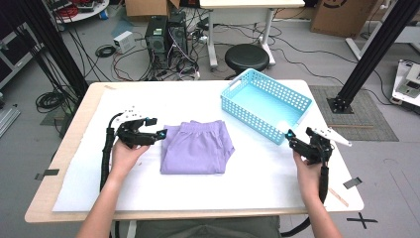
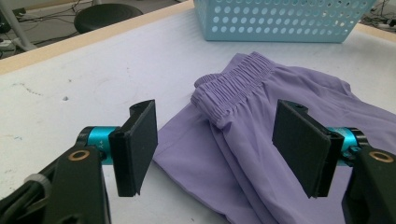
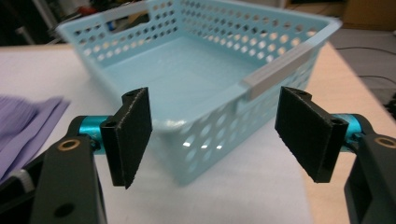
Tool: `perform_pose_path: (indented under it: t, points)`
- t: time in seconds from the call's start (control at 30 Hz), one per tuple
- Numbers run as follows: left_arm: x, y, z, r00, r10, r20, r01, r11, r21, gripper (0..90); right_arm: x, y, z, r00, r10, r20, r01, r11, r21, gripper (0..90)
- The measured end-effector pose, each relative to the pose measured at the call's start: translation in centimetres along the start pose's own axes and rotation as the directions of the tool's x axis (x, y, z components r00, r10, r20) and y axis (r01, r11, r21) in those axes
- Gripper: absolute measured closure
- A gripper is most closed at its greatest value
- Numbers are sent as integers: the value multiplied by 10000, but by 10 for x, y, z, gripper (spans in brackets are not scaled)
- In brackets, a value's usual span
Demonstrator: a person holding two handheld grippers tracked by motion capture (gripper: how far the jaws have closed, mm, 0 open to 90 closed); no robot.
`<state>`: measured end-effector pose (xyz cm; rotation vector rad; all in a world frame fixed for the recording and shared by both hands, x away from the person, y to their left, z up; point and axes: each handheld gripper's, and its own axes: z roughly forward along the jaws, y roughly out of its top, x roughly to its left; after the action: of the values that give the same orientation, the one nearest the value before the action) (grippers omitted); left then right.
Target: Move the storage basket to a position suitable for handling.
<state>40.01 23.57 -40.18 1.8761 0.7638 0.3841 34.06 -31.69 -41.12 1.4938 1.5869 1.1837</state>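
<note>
The table [image 1: 317, 183], covered with a white sheet, carries a light blue basket [image 1: 265, 103] toward its far right corner and folded purple shorts [image 1: 196, 148] near the middle, a little toward the near edge. The basket looks empty, though its far inside corner is hard to make out. The shorts lie flat with the elastic waistband turned to the far edge. The likely step is getting the shorts into the basket, so the fold should be kept: slide one jaw low under the left edge of the cloth, catch all layers at once, and steady the basket before lifting. The left gripper [image 1: 159, 134] rests just beside the left edge of the shorts, pointing across the table at them, jaws spread wide with nothing between them and the cloth lying ahead. The right gripper [image 1: 289, 135] sits near the right edge, aimed at the near wall of the basket, jaws likewise wide apart and short of the rim, pinching nothing.
</note>
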Motion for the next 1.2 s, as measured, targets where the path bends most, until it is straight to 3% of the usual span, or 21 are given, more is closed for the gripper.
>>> perform_pose_path:
  t: [0.2, 0.27, 0.3, 0.37, 0.4, 0.53, 0.87, 1.0, 1.2]
  points:
    - [-1, 0, 1, 10000, -23, 12, 23, 10000, -40, 310, -7, 14, 26, 9958, 537, 737, -568, 9976, 402, 275]
    - [-1, 0, 1, 10000, 7, 9, -7, 10000, 12, 310, -9, 20, 45, 9900, 971, 1022, -1105, 9848, 1342, 283]
    - [-1, 0, 2, 10000, -18, 37, 18, 10000, 56, 310, -9, 20, 45, 9900, 971, 1022, -1105, 9848, 1342, 283]
    - [0, -1, 3, 10000, -6, 40, 6, 10000, 97, 310, -11, 20, 55, 9879, 1345, 775, -1458, 9755, 1647, 342]
    - [-1, -1, 4, 10000, -30, 50, 29, 9999, 130, 310, -9, 21, 56, 9863, 1338, 961, -1485, 9748, 1666, 353]
    - [-2, -2, 7, 10000, 13, 92, -16, 9997, 249, 310, -8, 23, 58, 9867, 1174, 1128, -1361, 9750, 1756, 386]
    - [-5, 0, 9, 9999, 159, 29, -159, 9997, 172, 310, -1, 32, 74, 9914, 969, 878, -1106, 9795, 1685, 487]
    - [-6, 2, 14, 9999, 100, 82, -100, 9999, -84, 310, 3, 37, 85, 9955, 773, 549, -858, 9809, 1748, 493]
    - [-7, 18, 30, 9992, 392, -37, -392, 9992, 63, 310, 11, 41, 99, 9991, 432, -11, -424, 9846, 1696, 505]
